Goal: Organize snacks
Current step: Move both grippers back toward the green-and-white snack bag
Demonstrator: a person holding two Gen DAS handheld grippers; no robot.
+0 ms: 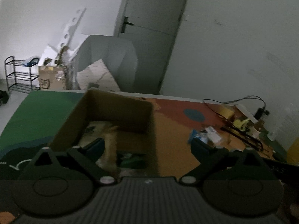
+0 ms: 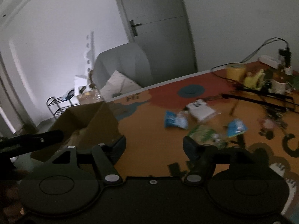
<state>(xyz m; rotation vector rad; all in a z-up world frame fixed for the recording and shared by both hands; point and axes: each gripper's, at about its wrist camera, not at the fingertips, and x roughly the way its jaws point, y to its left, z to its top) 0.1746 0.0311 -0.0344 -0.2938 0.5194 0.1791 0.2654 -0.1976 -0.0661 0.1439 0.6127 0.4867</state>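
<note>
On a flat, matte play mat printed in orange, rust red, green and dark blue shapes stands an open cardboard box, its brown walls dull and slightly soft at the corners, with a green packet and other blurred contents lying on its floor. From the left wrist view, the left gripper hovers over the near edge of that box, its black, blocky fingers spread wide with nothing between them; the box interior sits from about eleven to twelve o'clock of the gripper. From the right wrist view, the right gripper hangs over bare orange mat, its jaws apart to a middling width and empty. Loose snacks lie ahead of it: a crinkled green-and-white packet just past its right finger at about one o'clock, a glossy blue packet at twelve to one o'clock, a second blue packet at two o'clock, and a flat white packet farther off at one o'clock. The box shows at ten o'clock of this gripper, with the other gripper's dark finger reaching across its front. At the mat's far right corner sit a yellow roll, thin black cables and small cluttered items too blurred to name. Behind the mat are a grey door, a black wire rack and stacked cardboard.
</note>
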